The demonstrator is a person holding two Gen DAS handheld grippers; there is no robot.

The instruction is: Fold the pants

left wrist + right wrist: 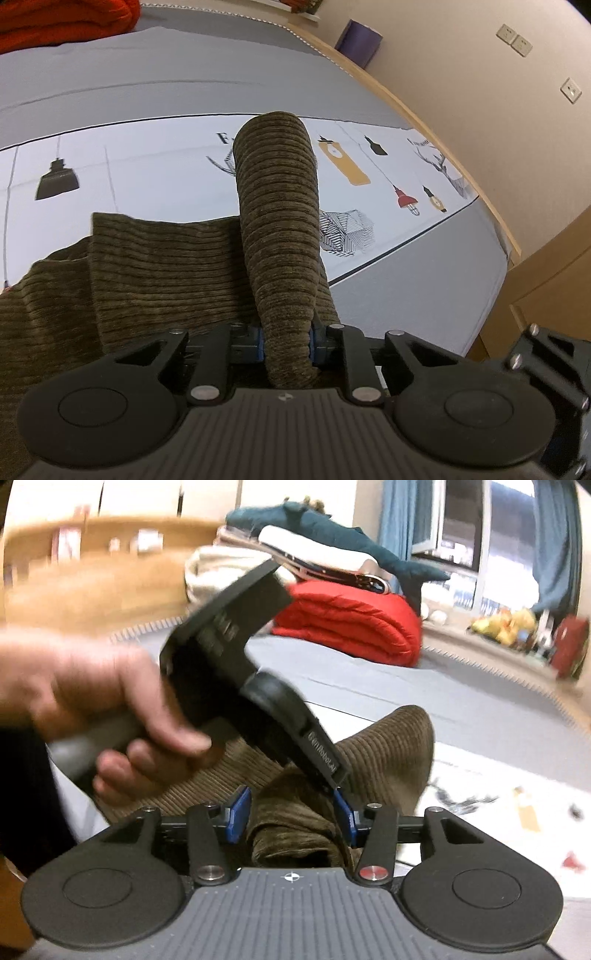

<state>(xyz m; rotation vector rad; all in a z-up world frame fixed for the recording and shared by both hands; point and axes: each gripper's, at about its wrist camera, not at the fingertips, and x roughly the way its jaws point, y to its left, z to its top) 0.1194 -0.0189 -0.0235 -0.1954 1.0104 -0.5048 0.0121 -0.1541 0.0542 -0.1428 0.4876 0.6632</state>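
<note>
Even indoor light; fisheye bends edges; right view motion-blurred, perhaps overexposed near window [458,528].

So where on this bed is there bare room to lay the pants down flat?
Free: the printed white sheet beyond the brown corduroy pants, and the grey cover between that sheet and the red quilt. Crowded: the near edge, where the left tool pinches a bunched fold and the right tool stands open around more fabric.

Both wrist views close, sharing pants [277,221].
</note>
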